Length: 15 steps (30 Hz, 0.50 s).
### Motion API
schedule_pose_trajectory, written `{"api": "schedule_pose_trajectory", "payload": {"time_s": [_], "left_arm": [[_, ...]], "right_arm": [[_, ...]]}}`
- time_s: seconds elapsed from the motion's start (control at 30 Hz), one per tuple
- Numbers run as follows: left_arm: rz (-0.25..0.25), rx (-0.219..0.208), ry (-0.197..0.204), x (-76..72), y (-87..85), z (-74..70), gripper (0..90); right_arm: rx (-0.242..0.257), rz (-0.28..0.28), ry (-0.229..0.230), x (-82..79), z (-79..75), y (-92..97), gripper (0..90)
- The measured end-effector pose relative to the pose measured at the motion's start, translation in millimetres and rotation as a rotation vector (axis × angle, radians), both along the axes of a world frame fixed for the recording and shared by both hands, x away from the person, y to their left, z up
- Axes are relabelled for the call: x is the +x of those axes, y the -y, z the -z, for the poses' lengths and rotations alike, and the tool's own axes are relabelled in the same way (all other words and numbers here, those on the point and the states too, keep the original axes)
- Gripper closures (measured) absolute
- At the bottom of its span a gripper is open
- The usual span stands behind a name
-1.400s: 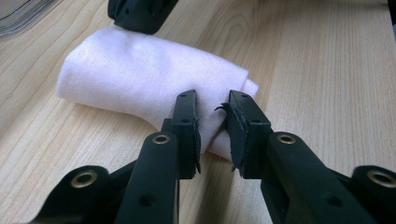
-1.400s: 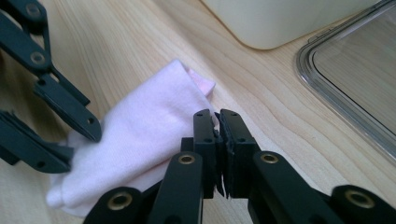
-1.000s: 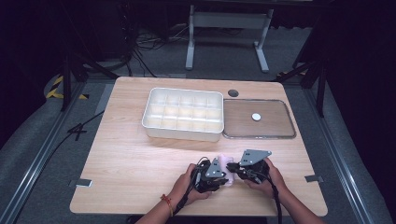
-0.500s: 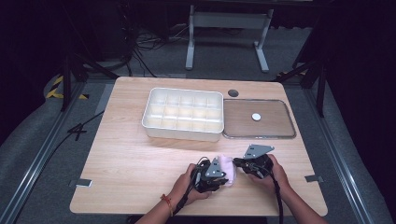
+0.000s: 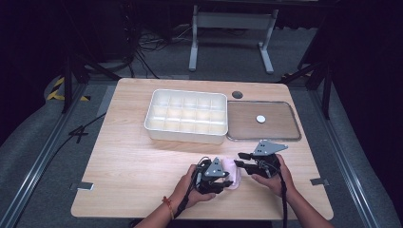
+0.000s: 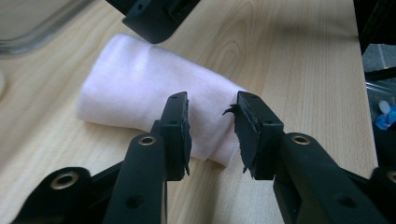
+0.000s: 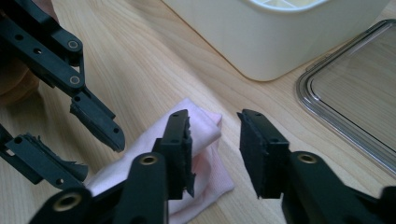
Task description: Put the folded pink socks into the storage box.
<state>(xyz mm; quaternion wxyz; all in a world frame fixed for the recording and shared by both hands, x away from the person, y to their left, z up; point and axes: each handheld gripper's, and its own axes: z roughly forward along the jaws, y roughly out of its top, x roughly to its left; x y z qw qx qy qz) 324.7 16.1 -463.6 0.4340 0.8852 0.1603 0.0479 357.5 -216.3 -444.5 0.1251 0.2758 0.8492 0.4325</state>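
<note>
A folded pink cloth (image 5: 231, 172) lies near the surface's (image 5: 128, 166) front edge. My left gripper (image 6: 212, 130) and right gripper (image 7: 215, 149), jaws just opening, stand spread, neither pinching it.

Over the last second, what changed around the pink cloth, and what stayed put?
Both hand-held grippers' jaws have just been opening: the left hand-held gripper and right hand-held gripper now stand open, off the folded pink cloth lying on the table. Compartment box, clear lid and both hands barely moved.

Folded pink cloth (image 6: 140, 88), seemingly flat
</note>
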Motion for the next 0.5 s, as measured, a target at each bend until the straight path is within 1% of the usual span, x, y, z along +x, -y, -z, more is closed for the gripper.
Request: {"api": "schedule_pose_trajectory", "payload": {"time_s": [0.07, 0.13, 0.17, 0.23, 0.3, 0.37, 0.4, 0.5], "left_arm": [[0.001, -0.009, -0.001, 1.0, -3.8, -3.6, 64.3], [-0.007, -0.004, 0.011, 1.2, -6.1, -5.8, 62.9], [-0.007, -0.008, 0.015, 1.8, -7.6, -6.9, 62.1], [-0.016, -0.012, 0.009, 1.5, -10.0, -8.7, 61.1], [-0.01, 0.003, 0.018, 2.2, -13.8, -11.8, 59.3], [-0.017, 0.018, 0.026, 0.7, -17.3, -14.7, 57.4], [-0.012, 0.037, 0.04, 0.4, -20.7, -16.9, 56.6], [-0.02, 0.062, 0.056, -3.2, -30.9, -20.8, 52.9]], "right_arm": [[0.003, -0.002, -0.005, 0.0, -1.3, -1.7, 57.7], [0.01, 0.008, -0.004, -0.2, -2.7, -3.7, 54.2], [0.016, 0.01, -0.002, 0.1, -3.9, -4.4, 52.9], [0.034, 0.014, -0.007, 0.1, -5.9, -5.5, 50.4], [0.031, 0.01, -0.003, 0.2, -8.5, -7.5, 49.5], [0.031, 0.01, -0.004, -0.1, -8.7, -9.4, 48.6], [0.023, 0.009, -0.007, 0.0, -8.0, -10.4, 48.0], [0.0, 0.005, -0.025, 1.1, -3.3, -11.9, 46.8]]}}
